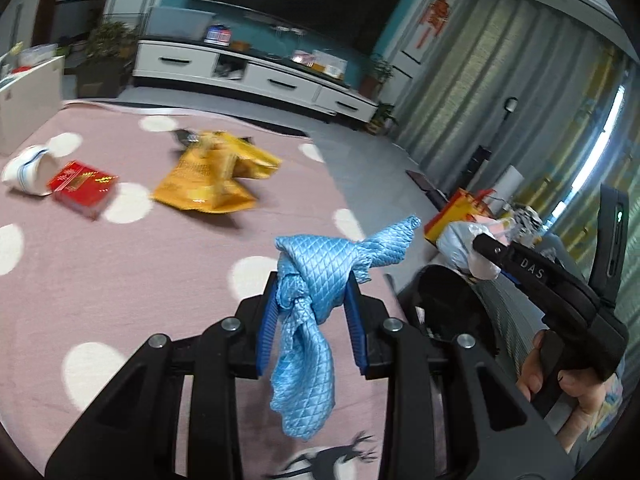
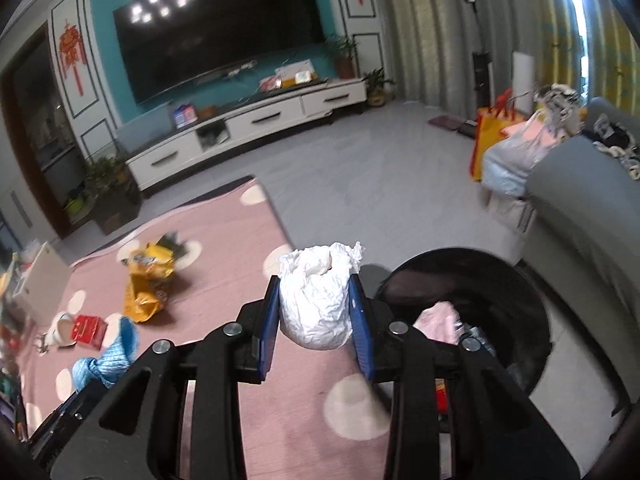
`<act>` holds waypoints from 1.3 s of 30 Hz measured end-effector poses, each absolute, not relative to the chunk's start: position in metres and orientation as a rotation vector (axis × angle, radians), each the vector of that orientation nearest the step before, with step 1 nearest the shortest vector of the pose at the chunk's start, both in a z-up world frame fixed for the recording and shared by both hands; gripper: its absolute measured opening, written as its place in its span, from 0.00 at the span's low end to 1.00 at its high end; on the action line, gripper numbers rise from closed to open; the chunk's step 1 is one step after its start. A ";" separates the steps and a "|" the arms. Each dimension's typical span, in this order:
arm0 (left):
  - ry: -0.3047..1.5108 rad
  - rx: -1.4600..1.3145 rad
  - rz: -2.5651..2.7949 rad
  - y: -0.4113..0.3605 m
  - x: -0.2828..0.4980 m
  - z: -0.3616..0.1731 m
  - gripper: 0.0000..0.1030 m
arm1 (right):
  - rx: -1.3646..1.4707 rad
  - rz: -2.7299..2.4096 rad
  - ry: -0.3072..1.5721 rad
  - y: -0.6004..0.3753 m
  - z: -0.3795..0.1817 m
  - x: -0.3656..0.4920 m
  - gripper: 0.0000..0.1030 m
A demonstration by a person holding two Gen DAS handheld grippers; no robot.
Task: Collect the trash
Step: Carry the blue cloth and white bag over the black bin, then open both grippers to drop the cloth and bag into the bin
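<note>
Both grippers are loaded and raised off the rug (image 1: 120, 272), presumably so each piece can be carried to the black bin (image 2: 500, 280) at the right. The left gripper (image 1: 312, 304) has its jaws clenched on a blue cloth (image 1: 308, 280) that hangs limp below — the right gripper (image 2: 316, 304) squeezes a wad of white paper (image 2: 316, 304) just beside the bin's rim. A yellow bag (image 1: 212, 176), red box (image 1: 82, 186) and cup (image 1: 30, 170) lie on the rug, uncollected.

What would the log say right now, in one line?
left hand-held gripper: shut on blue cloth | right hand-held gripper: shut on paper wad | black bin: beside
</note>
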State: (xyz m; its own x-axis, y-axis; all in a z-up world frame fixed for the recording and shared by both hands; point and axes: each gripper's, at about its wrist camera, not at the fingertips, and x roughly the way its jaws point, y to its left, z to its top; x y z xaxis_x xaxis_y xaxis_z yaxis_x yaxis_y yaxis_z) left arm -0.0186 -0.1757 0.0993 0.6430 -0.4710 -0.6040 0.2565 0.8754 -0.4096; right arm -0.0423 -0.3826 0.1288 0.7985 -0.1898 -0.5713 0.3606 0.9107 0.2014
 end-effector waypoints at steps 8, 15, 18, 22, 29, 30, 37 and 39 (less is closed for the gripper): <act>0.796 -0.250 -0.591 -0.251 -0.019 0.096 0.31 | 0.356 -0.357 0.530 -0.423 0.135 -0.067 0.33; 0.814 -0.221 -0.693 -0.300 -0.015 0.096 0.31 | 0.442 -0.440 0.534 -0.464 0.128 -0.086 0.33; 0.827 -0.204 -0.737 -0.322 -0.014 0.094 0.31 | 0.480 -0.467 0.541 -0.481 0.123 -0.094 0.33; 0.868 -0.160 -0.791 -0.353 -0.015 0.083 0.31 | 0.546 -0.497 0.565 -0.506 0.112 -0.107 0.33; 0.934 -0.102 -0.834 -0.386 -0.013 0.051 0.32 | 0.688 -0.563 0.609 -0.540 0.086 -0.117 0.33; 0.951 -0.103 -0.836 -0.389 -0.011 0.047 0.32 | 0.700 -0.574 0.625 -0.542 0.081 -0.117 0.33; 1.007 -0.094 -0.864 -0.407 -0.003 0.028 0.33 | 0.726 -0.580 0.665 -0.548 0.072 -0.113 0.34; 1.010 -0.099 -0.856 -0.408 -0.002 0.024 0.38 | 0.728 -0.586 0.670 -0.549 0.072 -0.113 0.37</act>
